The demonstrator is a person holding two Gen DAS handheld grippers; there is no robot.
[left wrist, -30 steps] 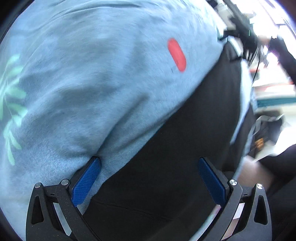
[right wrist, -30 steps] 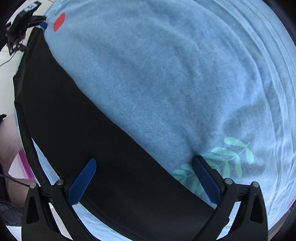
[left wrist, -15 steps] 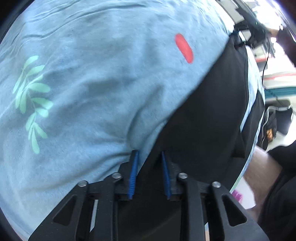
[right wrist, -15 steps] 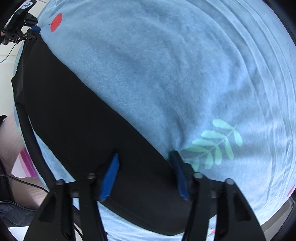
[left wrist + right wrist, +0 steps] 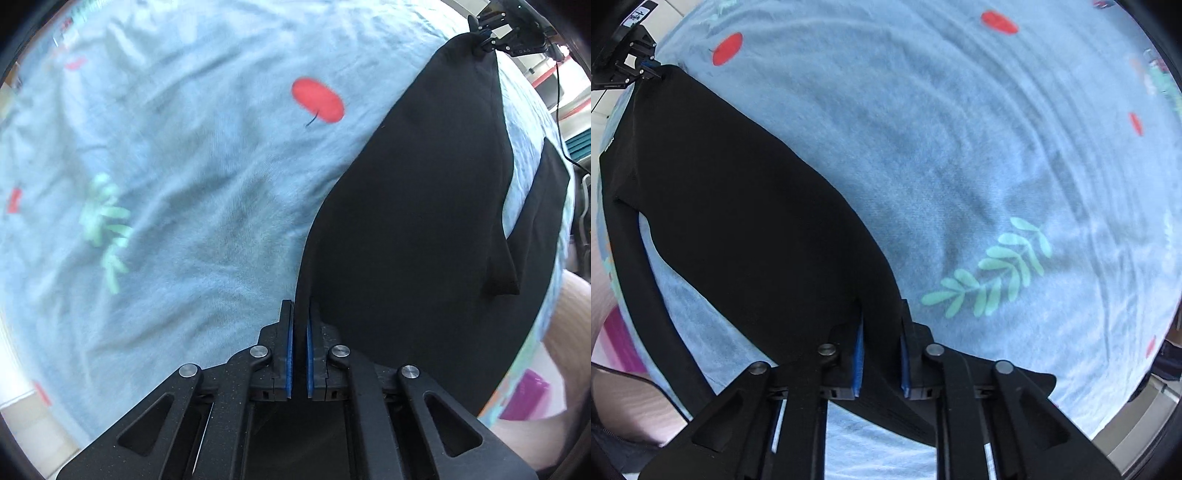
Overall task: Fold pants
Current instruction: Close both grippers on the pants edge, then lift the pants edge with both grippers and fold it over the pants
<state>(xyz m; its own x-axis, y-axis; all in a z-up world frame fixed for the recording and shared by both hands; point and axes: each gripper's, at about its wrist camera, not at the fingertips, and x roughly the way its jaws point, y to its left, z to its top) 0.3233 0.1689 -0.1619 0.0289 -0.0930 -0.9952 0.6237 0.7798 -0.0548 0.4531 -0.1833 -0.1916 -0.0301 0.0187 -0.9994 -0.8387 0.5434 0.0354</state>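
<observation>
Both my grippers are clamped on the black pants: my left gripper, at the bottom centre of its own view, has its blue pads pressed together on a thin edge of the cloth, and my right gripper, at the bottom centre of its view, pinches a thicker bunch of the fabric between its pads. From the left wrist view the pants run up from my jaws to the upper right of the frame, where the right gripper holds the far corner; from the right wrist view they stretch from my jaws to the upper left, where the left gripper grips the other end. The held edge is raised, and a lower strip of the cloth hangs along the right side of the left view and the left side of the right view

Under the pants lies a light blue sheet with red ovals and a green leaf sprig. Bare skin of a person shows at the right edge of the left view, beside something magenta
</observation>
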